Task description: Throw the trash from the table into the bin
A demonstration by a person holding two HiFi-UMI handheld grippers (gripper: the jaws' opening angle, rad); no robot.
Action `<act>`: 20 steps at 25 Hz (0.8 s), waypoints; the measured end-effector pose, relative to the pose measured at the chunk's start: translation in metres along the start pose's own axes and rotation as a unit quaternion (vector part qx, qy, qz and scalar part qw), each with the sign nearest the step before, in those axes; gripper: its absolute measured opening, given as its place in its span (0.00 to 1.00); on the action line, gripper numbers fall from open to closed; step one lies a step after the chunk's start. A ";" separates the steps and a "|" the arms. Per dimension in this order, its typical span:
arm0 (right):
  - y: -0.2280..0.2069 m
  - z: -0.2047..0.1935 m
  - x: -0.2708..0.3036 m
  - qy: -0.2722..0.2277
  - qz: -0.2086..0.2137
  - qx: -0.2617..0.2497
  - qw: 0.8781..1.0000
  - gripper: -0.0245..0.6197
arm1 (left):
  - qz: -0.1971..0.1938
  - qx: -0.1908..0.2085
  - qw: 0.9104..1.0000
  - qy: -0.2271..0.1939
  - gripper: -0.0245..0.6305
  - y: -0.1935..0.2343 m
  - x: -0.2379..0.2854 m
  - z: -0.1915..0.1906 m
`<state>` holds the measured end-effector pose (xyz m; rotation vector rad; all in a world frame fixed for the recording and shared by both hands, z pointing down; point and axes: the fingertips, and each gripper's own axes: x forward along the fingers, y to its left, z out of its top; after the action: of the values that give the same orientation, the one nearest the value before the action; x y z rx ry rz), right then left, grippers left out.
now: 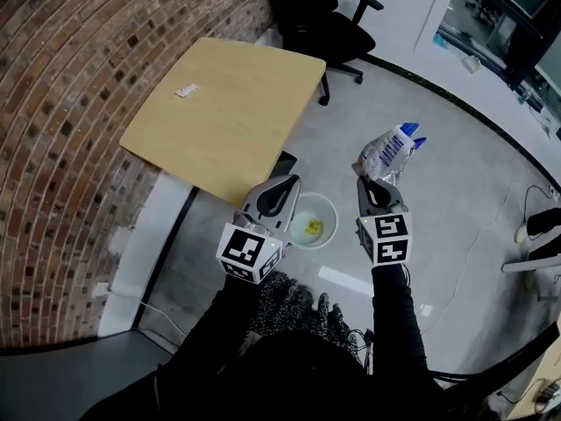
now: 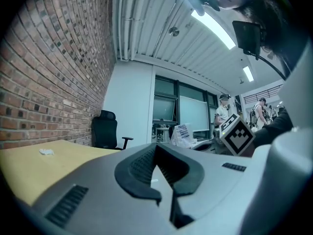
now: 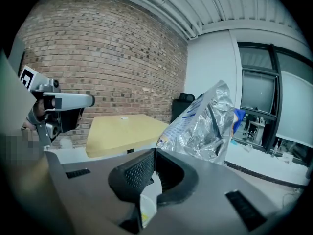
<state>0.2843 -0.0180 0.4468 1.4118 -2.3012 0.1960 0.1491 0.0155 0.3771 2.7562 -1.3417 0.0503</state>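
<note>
The counter (image 1: 237, 112) lies ahead, and the bin (image 1: 329, 210) stands on the floor between the claws. The right claw (image 1: 378, 181) is clamped on the foil bag (image 1: 387, 151). Carry the bag over the rim before releasing. The left claw (image 1: 282, 187) is closed and empty. One scrap (image 1: 186, 90) lies on the counter.

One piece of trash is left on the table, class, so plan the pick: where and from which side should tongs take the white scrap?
Probably pinch the small white scrap across its narrow width, from above: it lies low on the table near the brick wall, so level tongs would scrape the tabletop.
</note>
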 end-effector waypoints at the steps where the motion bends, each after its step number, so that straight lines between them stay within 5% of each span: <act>1: 0.001 -0.002 0.001 0.000 0.004 0.002 1.000 0.06 | -0.005 0.001 1.000 0.004 0.05 -0.006 0.000 -0.002; 10: 0.018 -0.031 0.022 0.014 0.034 0.011 0.999 0.06 | -0.036 -0.008 0.998 0.043 0.05 -0.036 0.010 -0.046; 20: 0.036 -0.088 0.052 0.041 0.049 0.022 0.998 0.06 | -0.027 -0.015 0.997 0.065 0.05 -0.015 0.027 -0.111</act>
<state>0.2580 -0.0143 0.5521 1.2873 -2.3138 0.3298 0.1780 0.0127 0.4882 2.7109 -1.2257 0.2018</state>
